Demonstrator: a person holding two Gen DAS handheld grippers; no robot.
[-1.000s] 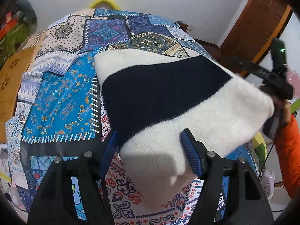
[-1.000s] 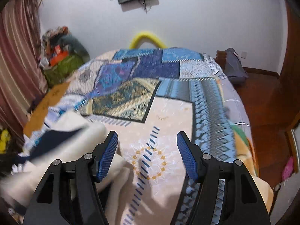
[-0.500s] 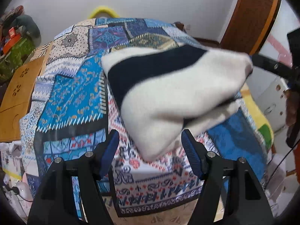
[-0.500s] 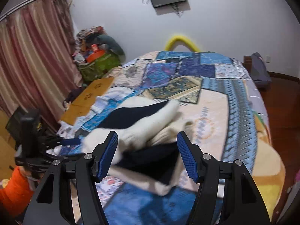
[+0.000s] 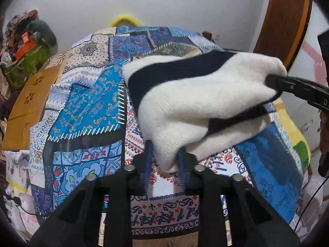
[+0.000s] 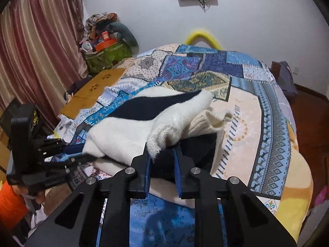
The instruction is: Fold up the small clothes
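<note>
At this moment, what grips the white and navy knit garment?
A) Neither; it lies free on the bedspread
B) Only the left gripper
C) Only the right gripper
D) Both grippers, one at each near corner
D: the left gripper is closed on one white corner of the knit garment, and the right gripper pinches another corner, above the patchwork bedspread.

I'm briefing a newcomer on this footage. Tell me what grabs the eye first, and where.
A cream sweater with a navy stripe hangs mid-frame above the bed, folded over. The left gripper pinches its near corner and the right gripper another. Under it spreads a bright blue patchwork bedspread.
</note>
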